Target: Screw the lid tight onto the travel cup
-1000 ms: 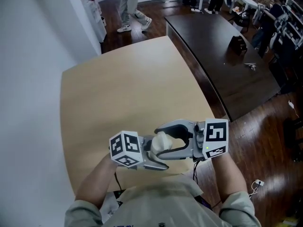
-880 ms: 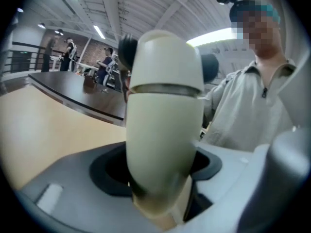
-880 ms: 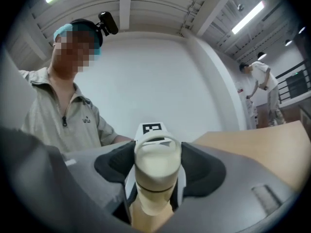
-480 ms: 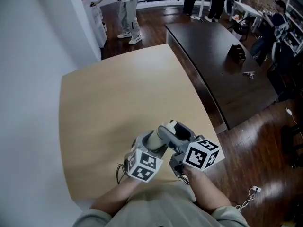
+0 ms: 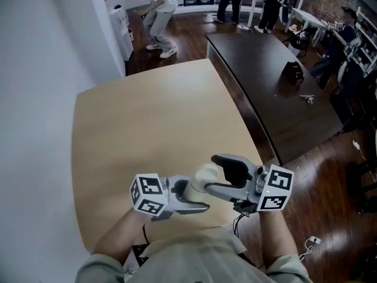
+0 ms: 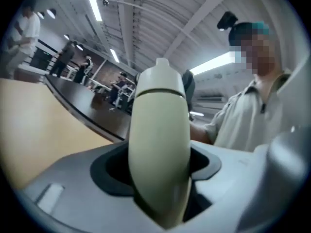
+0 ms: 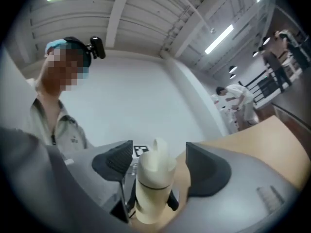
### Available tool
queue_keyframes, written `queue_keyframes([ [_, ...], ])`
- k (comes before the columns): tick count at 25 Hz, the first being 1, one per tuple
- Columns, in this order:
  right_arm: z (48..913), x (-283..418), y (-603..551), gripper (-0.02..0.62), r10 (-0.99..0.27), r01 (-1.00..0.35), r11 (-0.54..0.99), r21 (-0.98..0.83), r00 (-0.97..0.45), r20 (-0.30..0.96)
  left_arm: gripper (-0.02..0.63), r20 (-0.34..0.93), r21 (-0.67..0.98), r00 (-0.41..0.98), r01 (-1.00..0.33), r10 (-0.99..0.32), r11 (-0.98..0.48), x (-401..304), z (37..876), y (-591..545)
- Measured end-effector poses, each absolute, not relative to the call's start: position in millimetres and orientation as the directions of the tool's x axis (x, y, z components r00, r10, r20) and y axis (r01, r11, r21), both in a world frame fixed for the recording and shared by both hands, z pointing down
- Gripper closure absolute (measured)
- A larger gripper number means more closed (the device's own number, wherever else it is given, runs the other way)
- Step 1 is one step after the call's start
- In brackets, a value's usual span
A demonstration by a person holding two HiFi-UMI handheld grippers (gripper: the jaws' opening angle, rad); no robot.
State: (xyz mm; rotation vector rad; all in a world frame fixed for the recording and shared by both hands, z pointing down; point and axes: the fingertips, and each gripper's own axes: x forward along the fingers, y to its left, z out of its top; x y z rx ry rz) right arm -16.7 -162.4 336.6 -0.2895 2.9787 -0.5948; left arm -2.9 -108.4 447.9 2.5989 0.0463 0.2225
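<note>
A cream travel cup (image 5: pixel 203 178) with its lid on lies level in the air above the near edge of the tan table (image 5: pixel 147 122). My left gripper (image 5: pixel 197 191) comes in from the left and is shut on the cup's body (image 6: pixel 158 144), whose sides press against its dark pads. From the right, my right gripper (image 5: pixel 215 173) reaches around the lid end (image 7: pixel 151 176). Its jaws have just been opening, and the lid stands between the pads (image 7: pixel 206 171) with a gap on each side.
A long dark table (image 5: pixel 271 75) stands beyond the tan table's right edge, above dark wood floor (image 5: pixel 330 175). People (image 5: pixel 156 5) stand at the far end of the room. A white wall (image 5: pixel 29 99) runs along the left.
Half a second ago both grippers were turned and bunched together around the cup. They have swung back apart, left and right, and the right jaws stand wider off the lid.
</note>
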Motion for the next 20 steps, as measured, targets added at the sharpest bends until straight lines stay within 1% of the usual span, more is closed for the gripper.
queue_keyframes([
  [3,325,-24,-141,0.262,-0.037,-0.015,0.940,-0.341,-0.998,-0.058,0.290,0.053,0.504,0.966,0.192,0.252,-0.842,0,426,-83],
  [6,319,-31,-122,0.252,0.073,0.091,0.945,-0.315,-0.995,-0.069,0.290,0.005,0.492,0.937,0.302,0.350,-0.816,3,416,-64],
  [9,316,-35,-107,0.252,0.145,0.160,0.940,-0.301,-0.987,-0.071,0.290,-0.021,0.488,0.923,0.345,0.384,-0.802,3,411,-58],
  [11,313,-37,-102,0.252,0.168,0.185,0.936,-0.299,-0.982,-0.080,0.290,-0.028,0.489,0.920,0.353,0.390,-0.798,3,409,-57],
  [20,313,-32,-95,0.252,0.203,0.218,0.932,-0.289,-0.976,-0.082,0.290,-0.048,0.472,0.895,0.412,0.444,-0.780,-1,404,-47],
])
